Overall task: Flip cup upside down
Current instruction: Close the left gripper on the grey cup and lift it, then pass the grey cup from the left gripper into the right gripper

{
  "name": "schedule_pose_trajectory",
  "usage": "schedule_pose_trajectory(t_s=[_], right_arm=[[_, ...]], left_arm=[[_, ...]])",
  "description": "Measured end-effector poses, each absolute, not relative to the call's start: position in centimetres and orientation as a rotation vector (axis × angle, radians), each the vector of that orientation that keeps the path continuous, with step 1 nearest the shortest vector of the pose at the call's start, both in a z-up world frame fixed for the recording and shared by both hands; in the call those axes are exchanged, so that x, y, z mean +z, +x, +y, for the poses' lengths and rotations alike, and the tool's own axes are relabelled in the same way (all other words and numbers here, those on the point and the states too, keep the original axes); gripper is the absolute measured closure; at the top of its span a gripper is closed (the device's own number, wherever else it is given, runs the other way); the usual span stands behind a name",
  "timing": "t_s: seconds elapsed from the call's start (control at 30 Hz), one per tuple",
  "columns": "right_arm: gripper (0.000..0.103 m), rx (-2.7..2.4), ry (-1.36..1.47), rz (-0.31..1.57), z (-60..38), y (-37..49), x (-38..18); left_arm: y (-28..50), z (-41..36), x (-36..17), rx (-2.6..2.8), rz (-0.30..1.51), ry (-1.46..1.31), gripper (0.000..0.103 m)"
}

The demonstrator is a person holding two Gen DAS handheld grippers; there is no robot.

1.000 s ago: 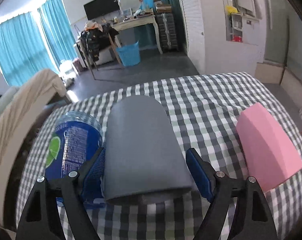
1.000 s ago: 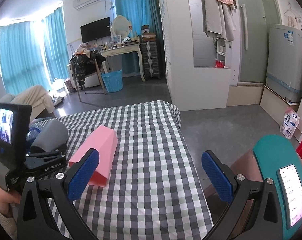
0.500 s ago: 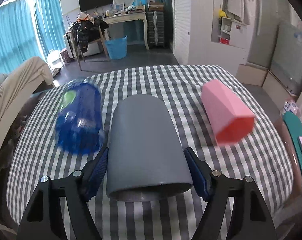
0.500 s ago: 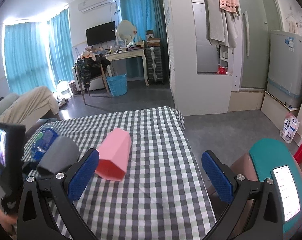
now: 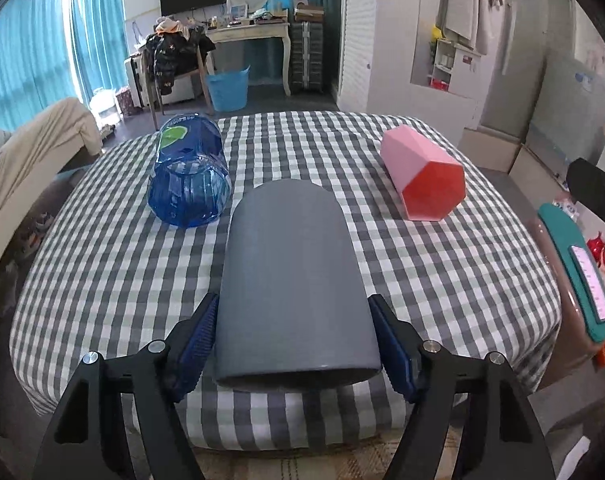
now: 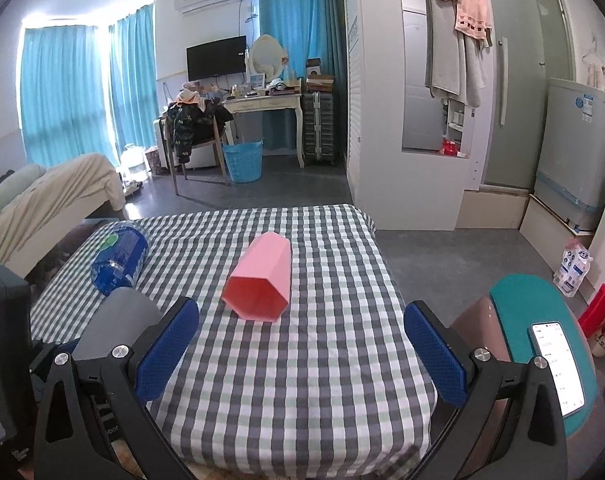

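My left gripper (image 5: pixel 292 344) is shut on a grey cup (image 5: pixel 292 280) and holds it on its side above the near edge of the checked table (image 5: pixel 442 280), with the open rim toward the camera. The grey cup also shows in the right wrist view (image 6: pixel 118 316) at the left. My right gripper (image 6: pixel 300 352) is open and empty above the table's near right part. A pink hexagonal cup (image 5: pixel 422 174) lies on its side at the right, and shows in the right wrist view (image 6: pixel 260 280) just beyond the open fingers.
A blue transparent cup (image 5: pixel 188 170) lies on its side at the table's left, also in the right wrist view (image 6: pixel 118 256). A teal stool with a phone (image 6: pixel 542 344) stands right of the table. A bed lies to the left.
My left gripper has lifted and drawn back with the grey cup, so the blue and pink cups now lie farther ahead. My right gripper has risen a little and stays open.
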State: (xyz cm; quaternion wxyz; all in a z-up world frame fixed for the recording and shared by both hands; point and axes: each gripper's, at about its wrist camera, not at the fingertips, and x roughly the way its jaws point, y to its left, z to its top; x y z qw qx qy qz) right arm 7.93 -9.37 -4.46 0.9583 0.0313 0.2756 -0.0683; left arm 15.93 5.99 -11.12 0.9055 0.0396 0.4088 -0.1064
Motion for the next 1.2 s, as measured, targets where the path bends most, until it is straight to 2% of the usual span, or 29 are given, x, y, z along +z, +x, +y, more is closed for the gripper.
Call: schedule_pose_trajectory(t_s=[0.13, 0.37, 0.43, 0.63, 0.87, 1.2], right_arm=[[0.000, -0.146, 0.050, 0.560, -8.8, 7.6, -4.0], [0.000, -0.163, 0.031, 0.555, -7.2, 7.6, -2.3], [0.000, -0.167, 0.025, 0.551, -6.7, 7.6, -1.3], [0.000, -0.148, 0.000, 0.576, -3.9, 8.7, 0.5], [0.000, -0.012, -0.021, 0.825, 2.0, 14.3, -1.4], [0.000, 0.022, -0.033, 1.132, 5.9, 20.6, -8.8]], left_arm=[[15.2, 6.2, -10.8, -0.235, 0.840, 0.086, 0.022], [12.8, 7.6, -7.9, -0.323, 0.781, 0.048, 0.022], [12.6, 9.3, -6.5, -0.308, 0.743, 0.011, 0.017], [14.6, 16.9, -3.5, -0.198, 0.641, -0.097, 0.014], [16.2, 22.7, -5.5, -0.110, 0.668, -0.075, 0.013], [18.4, 26.3, -9.0, -0.090, 0.750, -0.094, 0.012]])
